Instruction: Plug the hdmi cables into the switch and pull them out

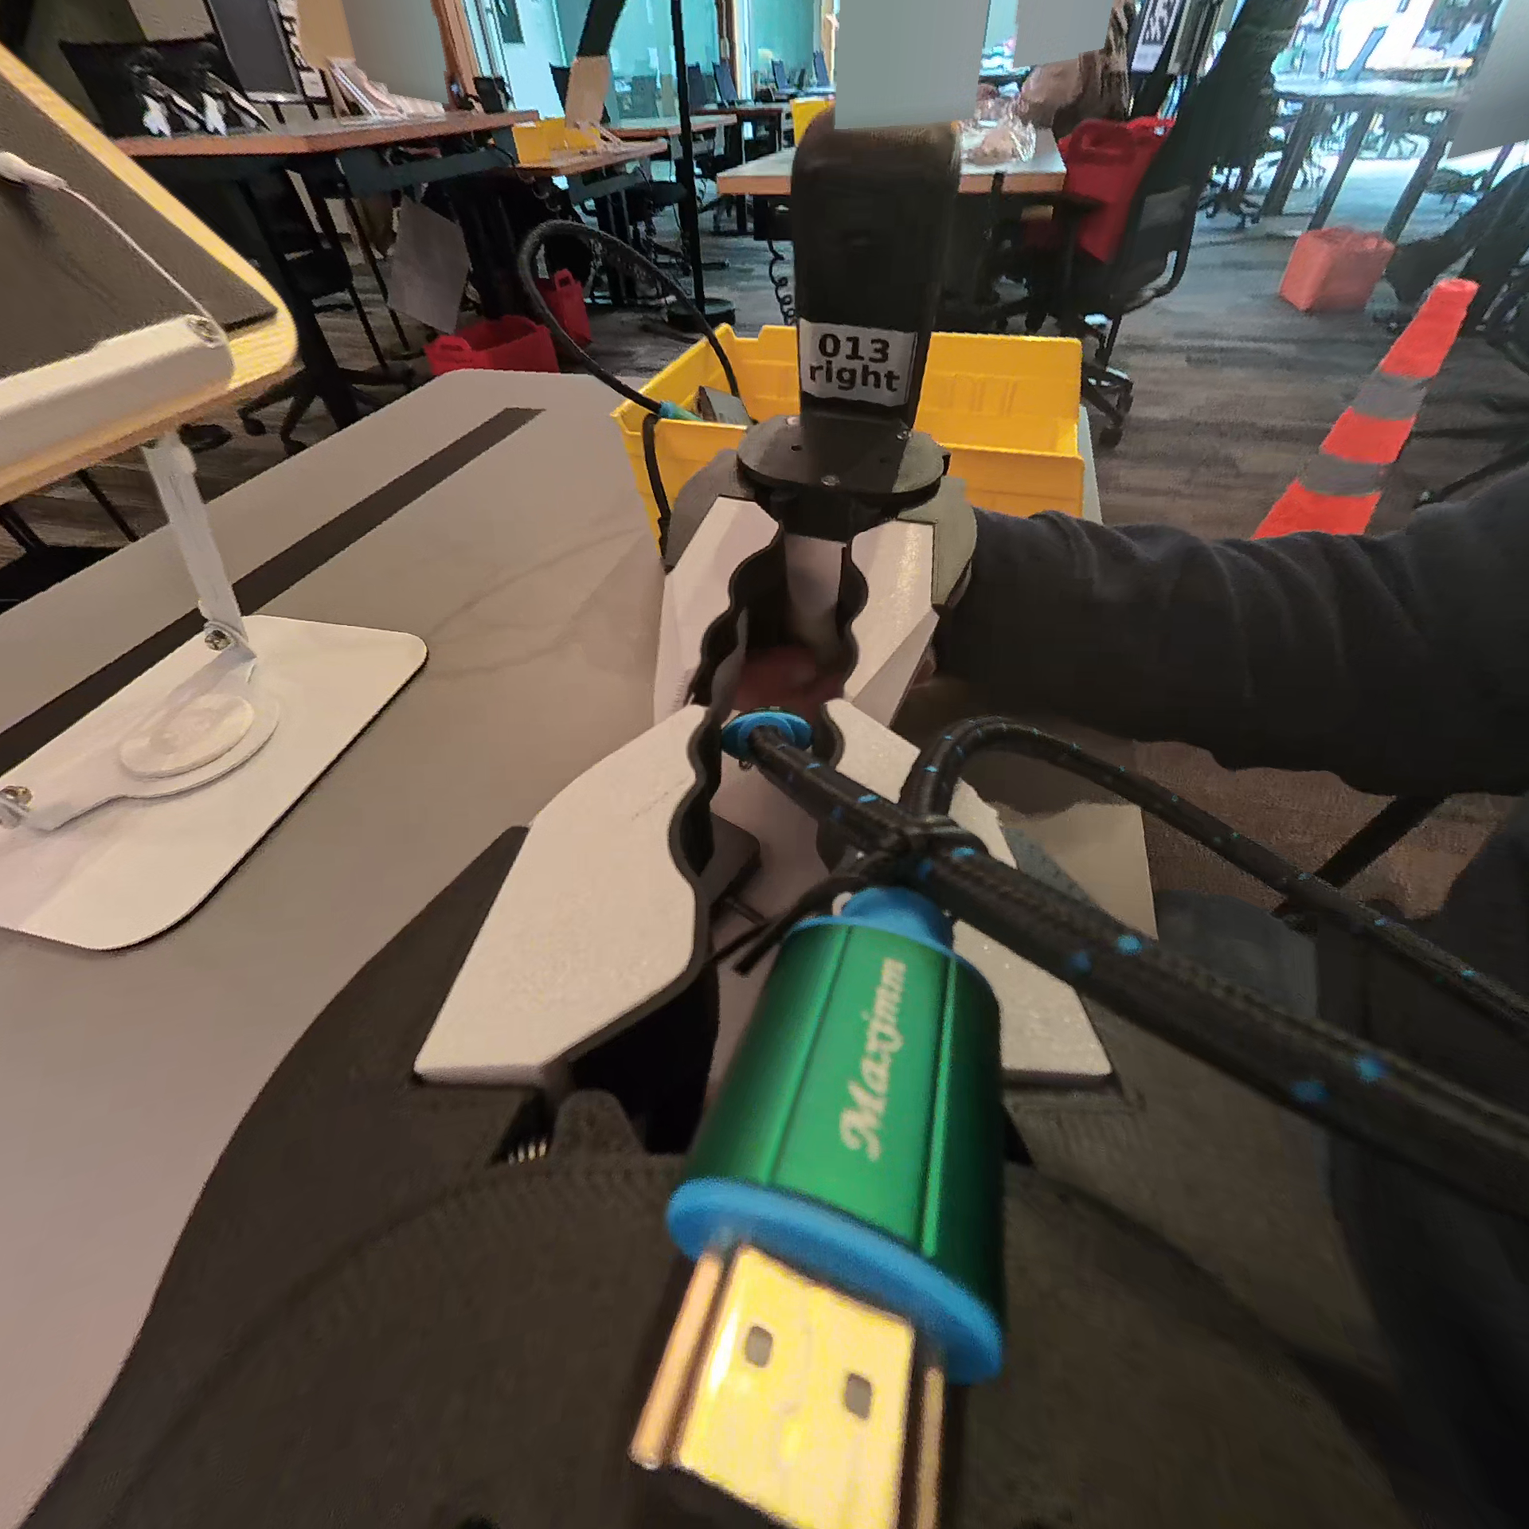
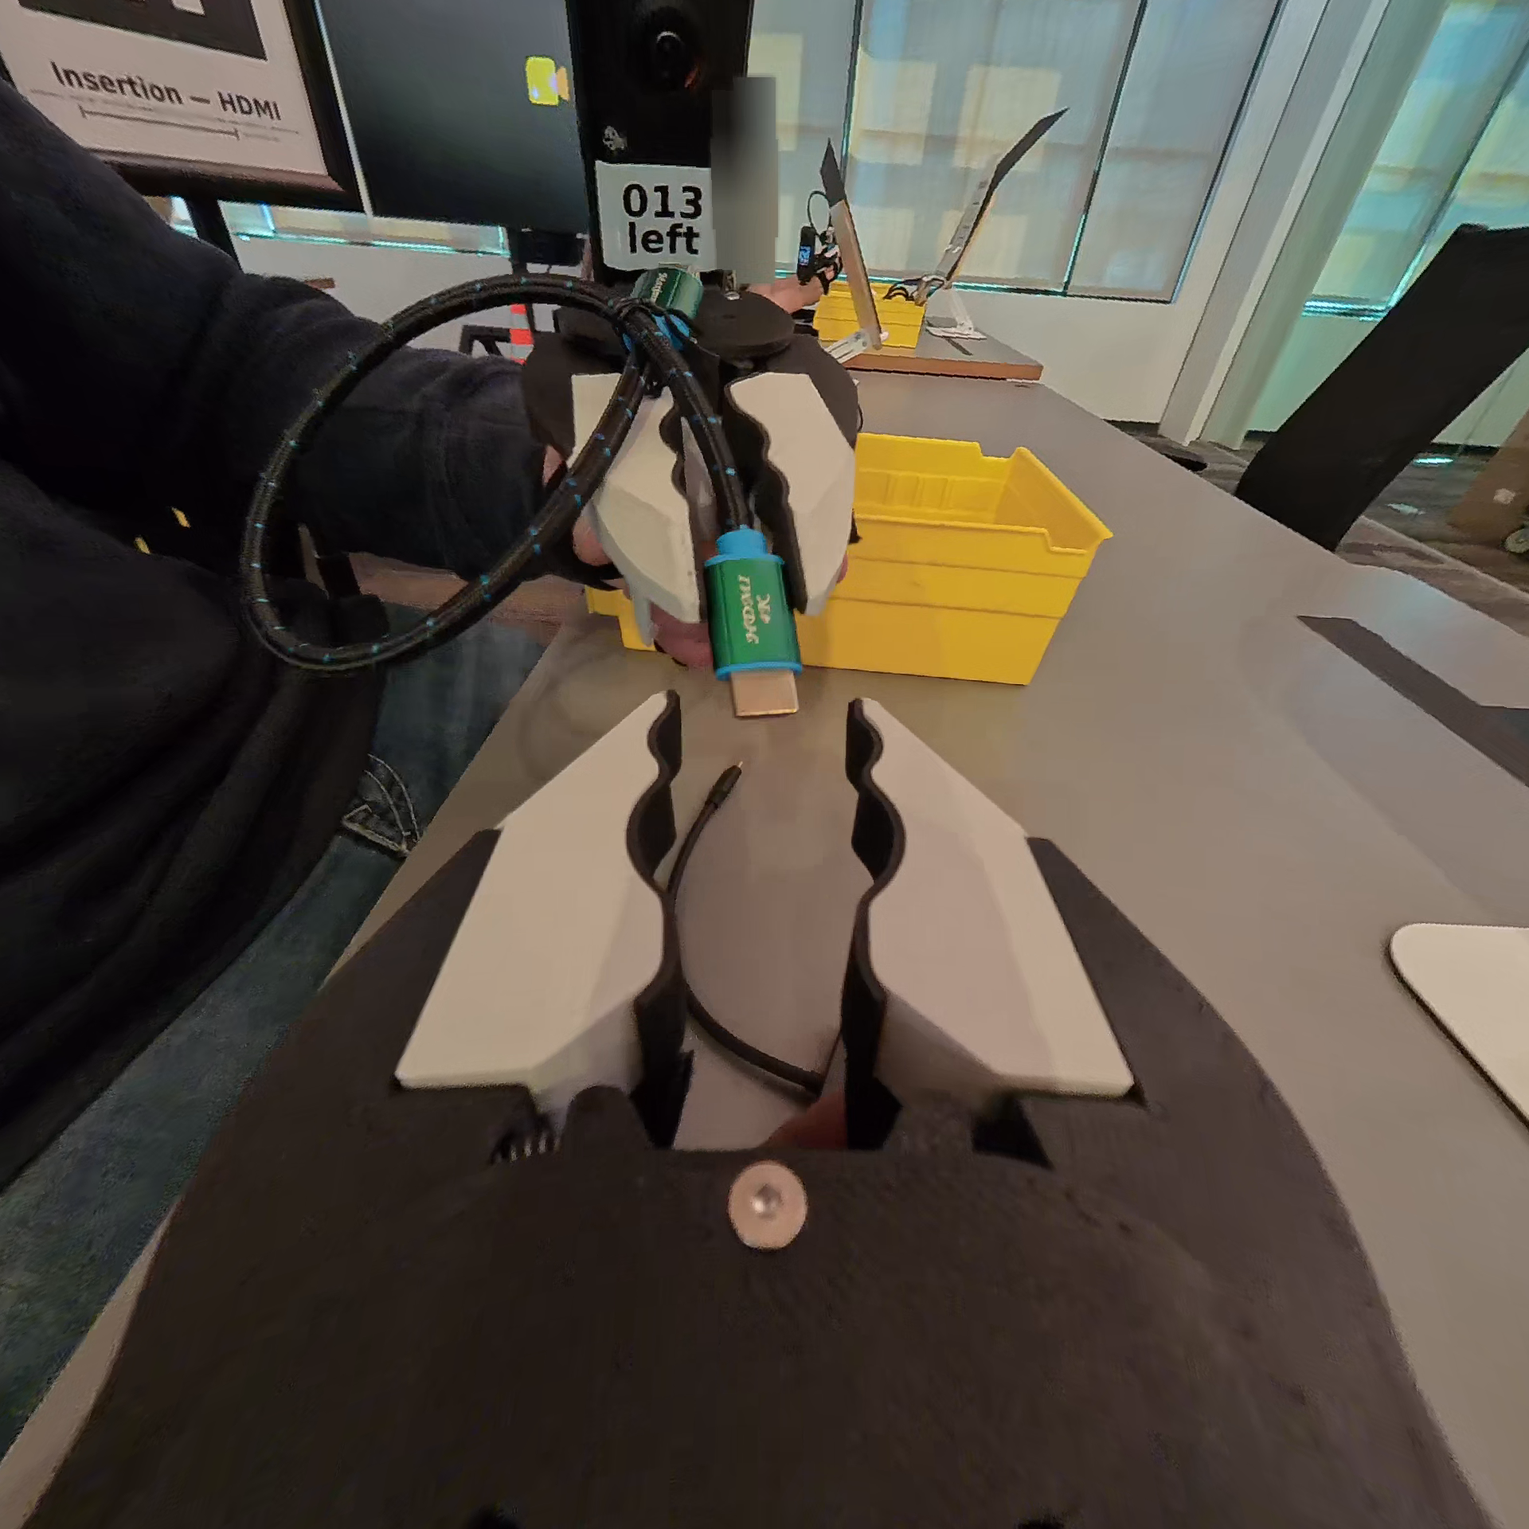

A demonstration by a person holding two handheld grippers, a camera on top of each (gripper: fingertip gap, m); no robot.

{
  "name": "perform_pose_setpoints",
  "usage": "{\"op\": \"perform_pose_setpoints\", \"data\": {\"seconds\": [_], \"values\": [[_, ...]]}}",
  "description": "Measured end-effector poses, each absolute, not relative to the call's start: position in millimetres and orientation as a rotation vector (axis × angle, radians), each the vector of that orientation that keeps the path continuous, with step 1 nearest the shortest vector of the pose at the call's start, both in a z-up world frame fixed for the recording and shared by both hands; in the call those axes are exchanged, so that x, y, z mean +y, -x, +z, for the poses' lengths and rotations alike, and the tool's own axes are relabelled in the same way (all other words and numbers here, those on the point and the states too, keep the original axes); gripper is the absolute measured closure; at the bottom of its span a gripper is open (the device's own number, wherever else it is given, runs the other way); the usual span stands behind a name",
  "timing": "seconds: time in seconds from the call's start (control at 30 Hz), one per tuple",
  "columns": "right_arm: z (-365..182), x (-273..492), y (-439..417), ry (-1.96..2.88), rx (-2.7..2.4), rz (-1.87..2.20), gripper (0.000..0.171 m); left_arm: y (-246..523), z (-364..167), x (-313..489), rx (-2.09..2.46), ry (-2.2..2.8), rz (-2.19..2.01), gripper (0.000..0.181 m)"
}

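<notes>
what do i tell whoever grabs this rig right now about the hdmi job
Left gripper: shut on the black braided hdmi cable with green metal plugs. One plug sticks out toward the right gripper; the other dangles by the left camera.
Right gripper: open, empty, facing that plug over the grey table.
Switch: not in view.
Done: nothing visibly plugged in.
Left: probably find the switch, plug in, pull out.
</notes>
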State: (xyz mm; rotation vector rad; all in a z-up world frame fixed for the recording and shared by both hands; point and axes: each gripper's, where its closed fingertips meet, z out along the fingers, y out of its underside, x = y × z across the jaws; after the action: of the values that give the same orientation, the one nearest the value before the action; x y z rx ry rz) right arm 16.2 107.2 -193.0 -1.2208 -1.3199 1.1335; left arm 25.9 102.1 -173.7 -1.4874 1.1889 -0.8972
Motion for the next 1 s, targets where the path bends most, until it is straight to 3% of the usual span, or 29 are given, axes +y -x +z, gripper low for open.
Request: {"op": "perform_pose_setpoints", "data": {"seconds": [0.2, 0.33, 1.0], "values": [[-189.4, 107.5, -14.5, 1.225, -1.284, 1.186, 0.135, -20.6, -170.9, 105.7, 1.131, 1.473, -0.937, 0.161], [-181.0, 106.7, -15.6, 1.201, -1.236, 1.256, 0.154, -21.5, -171.4, 104.7, 1.121, 1.463, -0.952, 0.162], [-185.3, 101.9, -16.7, 1.189, -1.306, 1.191, 0.156, -22.5, -177.9, 101.0, 1.178, 1.509, -0.934, 0.162]]}}
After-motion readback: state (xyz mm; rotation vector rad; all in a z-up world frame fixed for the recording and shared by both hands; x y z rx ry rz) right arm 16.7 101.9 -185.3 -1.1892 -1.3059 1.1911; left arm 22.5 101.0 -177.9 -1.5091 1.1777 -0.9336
